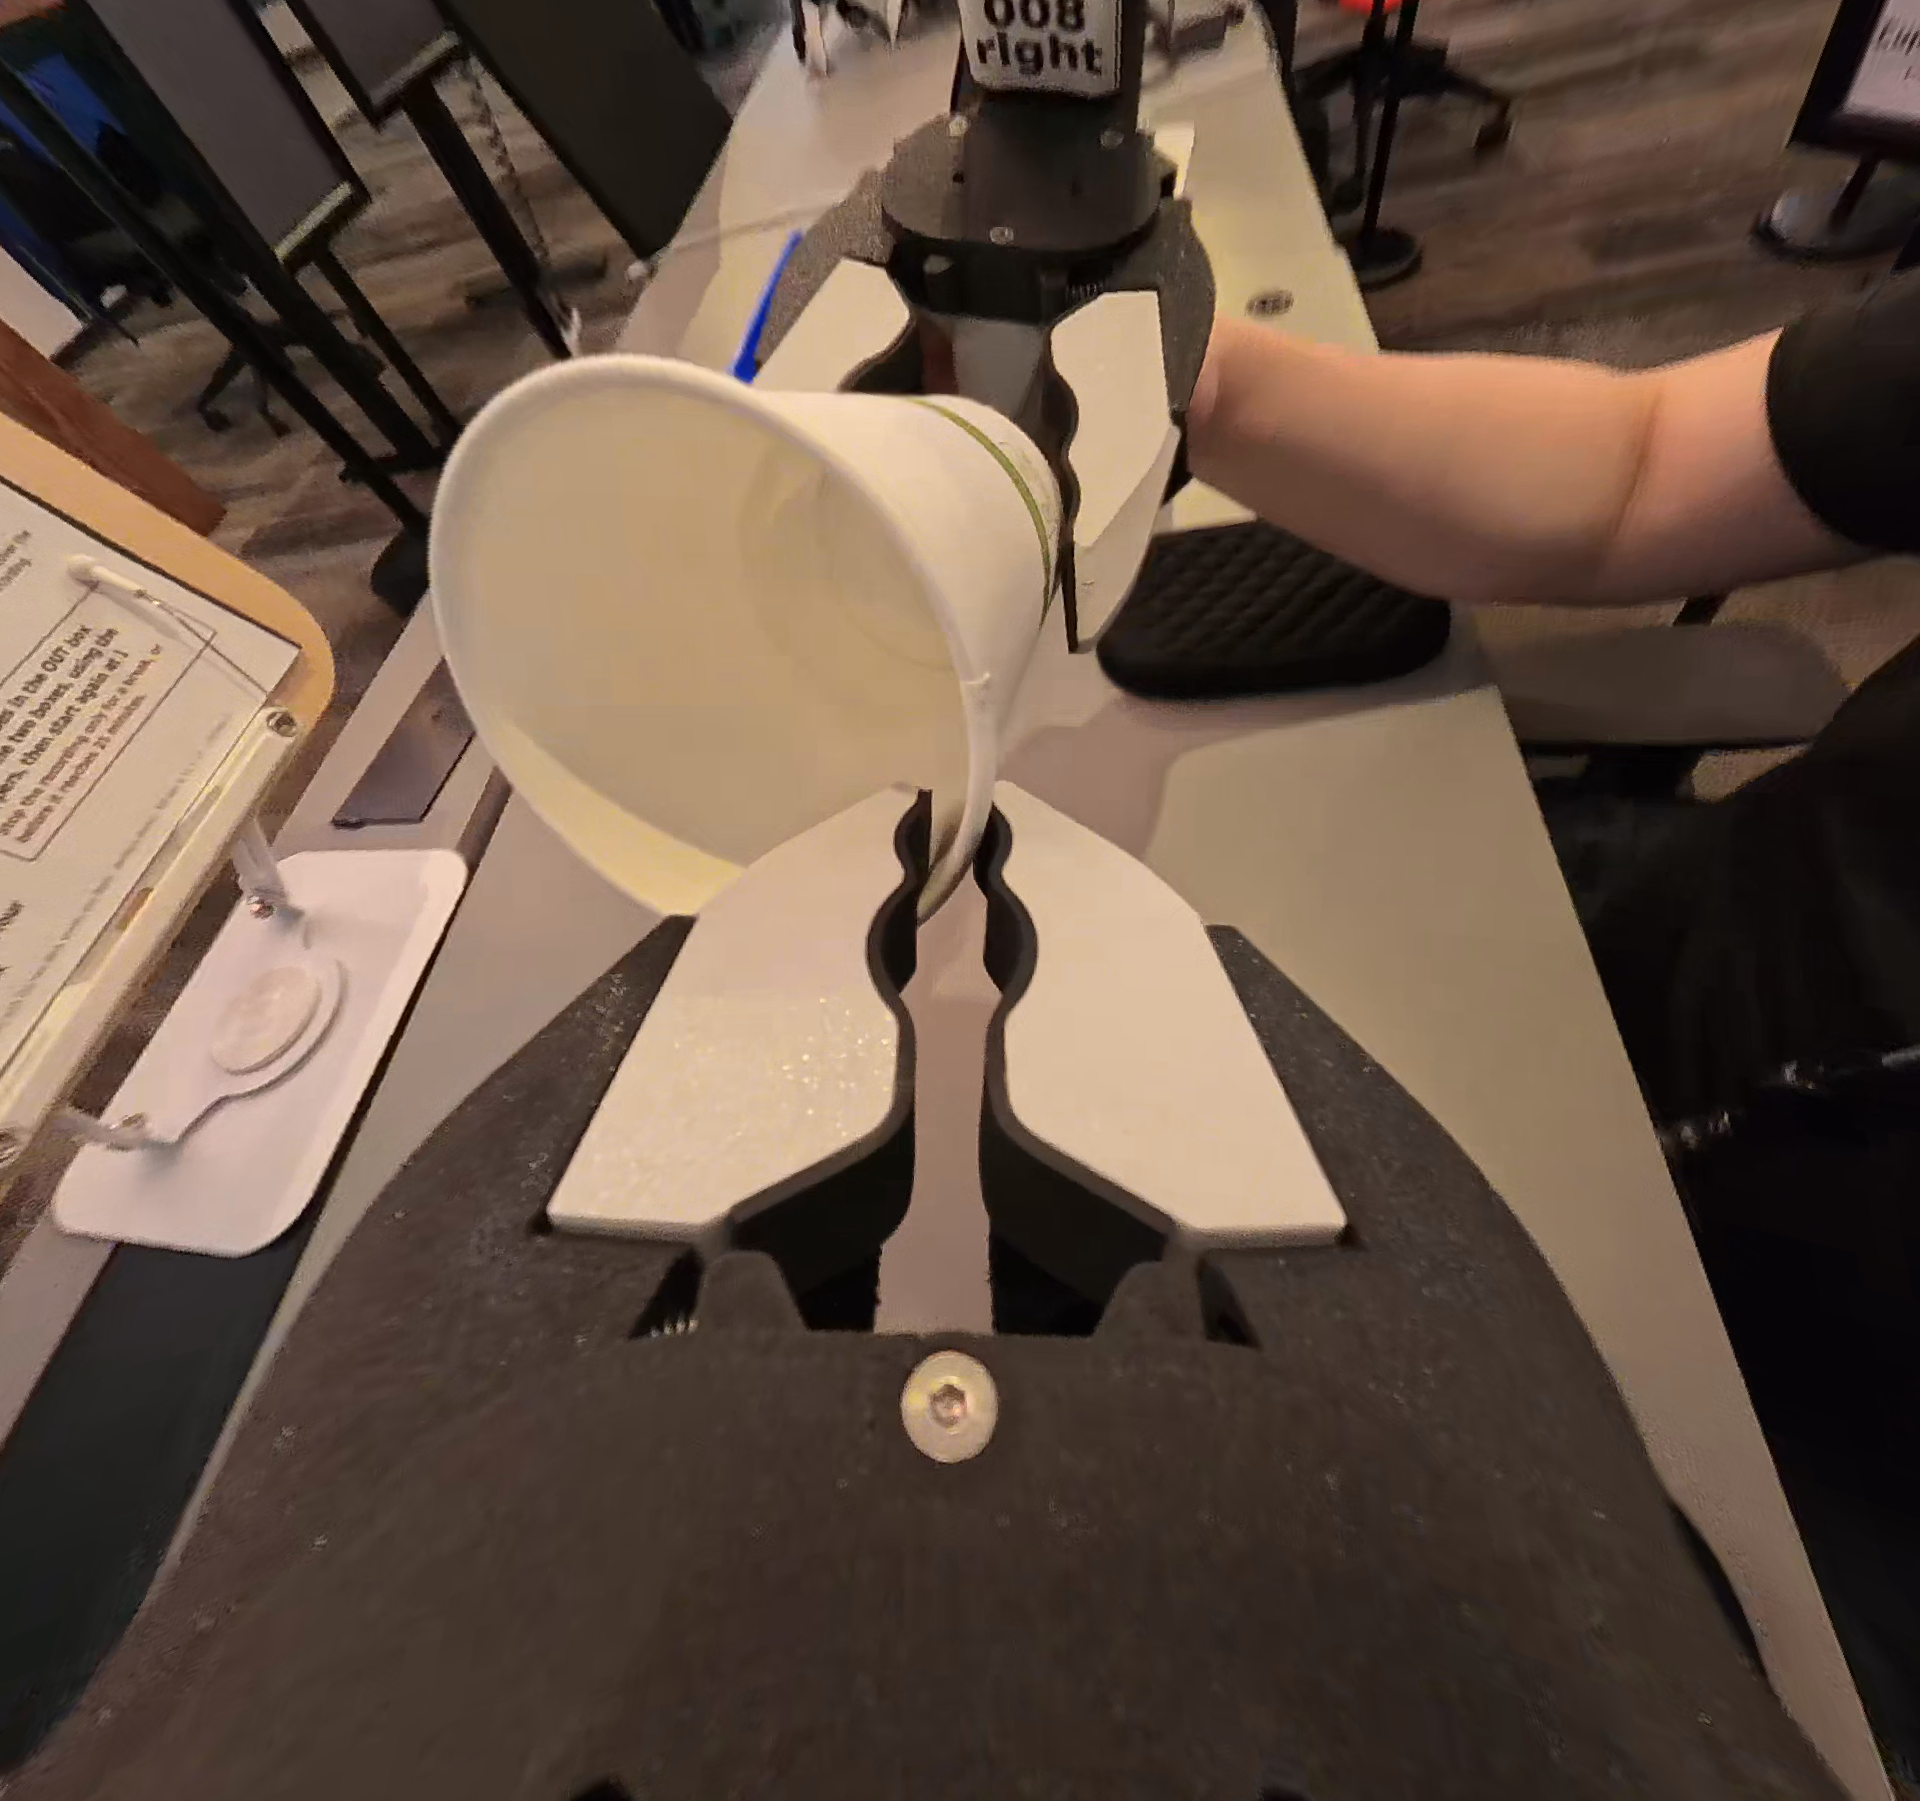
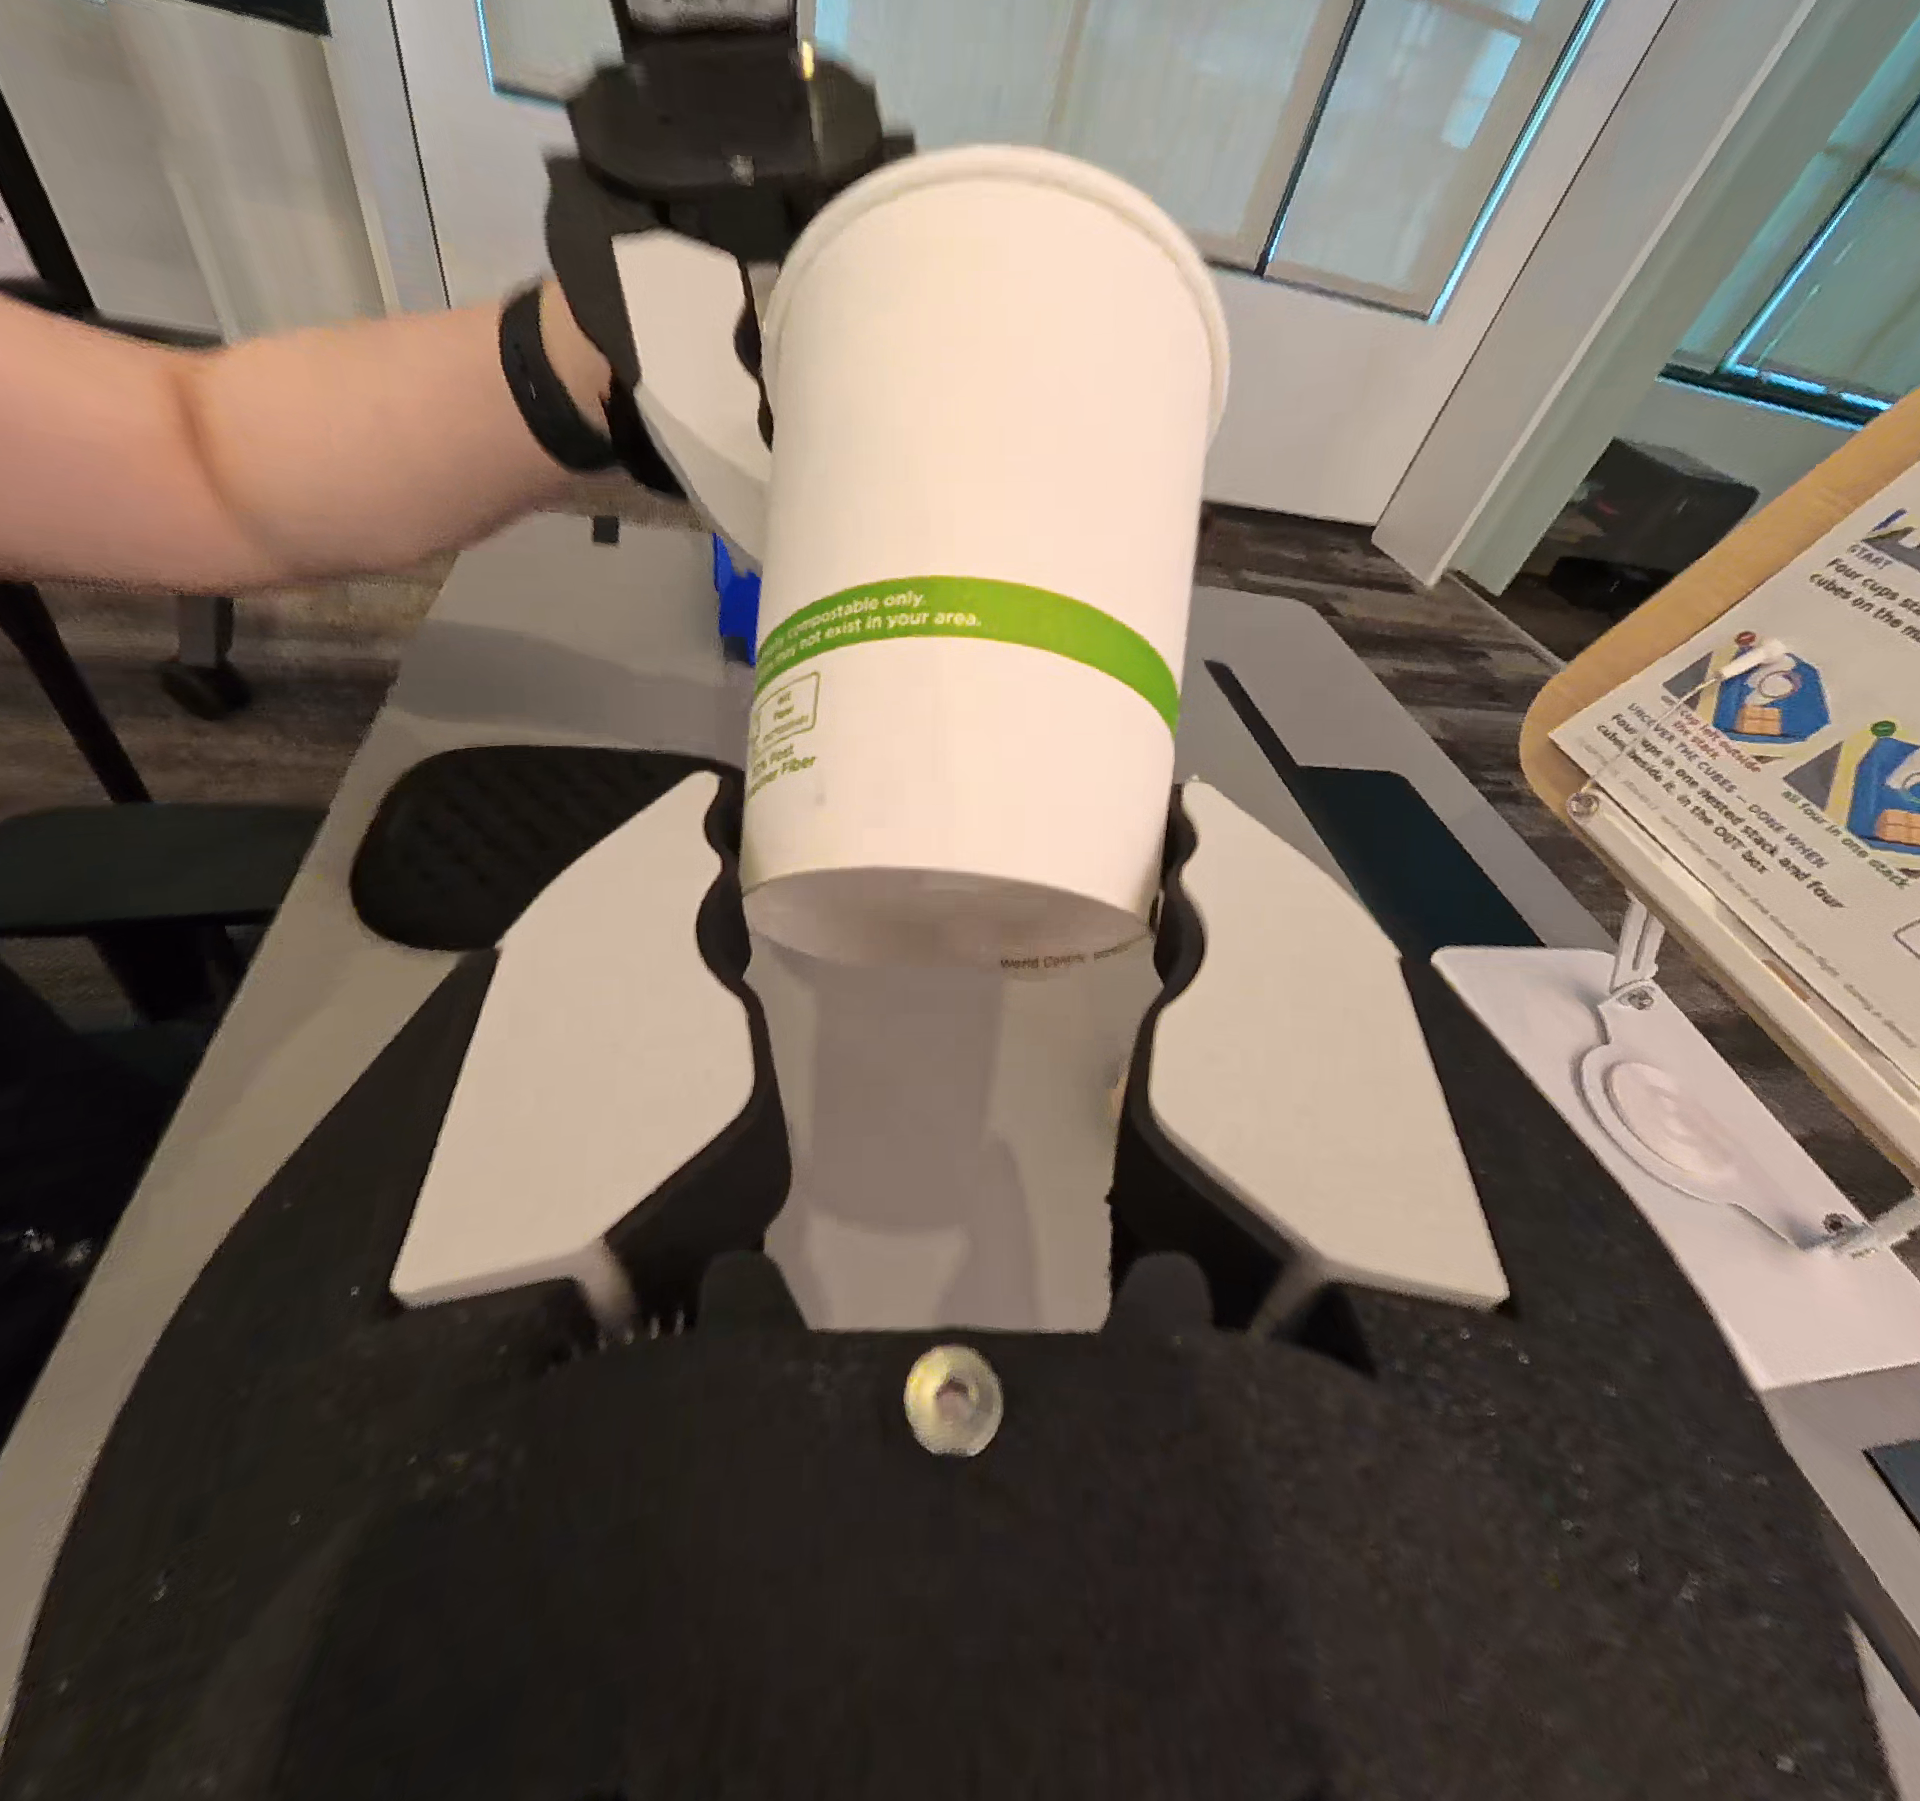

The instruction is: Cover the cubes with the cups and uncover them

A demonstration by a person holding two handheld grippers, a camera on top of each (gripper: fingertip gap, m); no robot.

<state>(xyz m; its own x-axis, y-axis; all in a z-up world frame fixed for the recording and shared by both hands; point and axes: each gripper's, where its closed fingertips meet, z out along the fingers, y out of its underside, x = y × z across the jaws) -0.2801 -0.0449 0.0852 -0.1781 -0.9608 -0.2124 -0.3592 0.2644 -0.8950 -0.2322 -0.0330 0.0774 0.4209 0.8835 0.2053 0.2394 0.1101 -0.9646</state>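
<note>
1. Paper cup, white with a green band, hangs in the air above the grey counter, in the middle of the left wrist view.
2. It is tipped on its side there, and its open mouth faces the lower left of the frame.
3. Left claw pinches the rim of the cup between its two white fingers, which are almost pressed together with only the thin cup wall between them.
4. Right claw is spread wider, and it holds the bottom end of the same cup between its tips in the middle of the right wrist view.
5. In that view the flat bottom of the cup faces the camera and the rim points to the top of the frame.
6. Each claw also shows at the far end of the cup in the other view, with a bare forearm behind it.
7. Cubes cannot be seen in either view.
8. Black pad lies on the counter at the middle right of the left wrist view.
9. Printed sheet on a wooden board stands at the right edge of the right wrist view, on a white stand.
</note>
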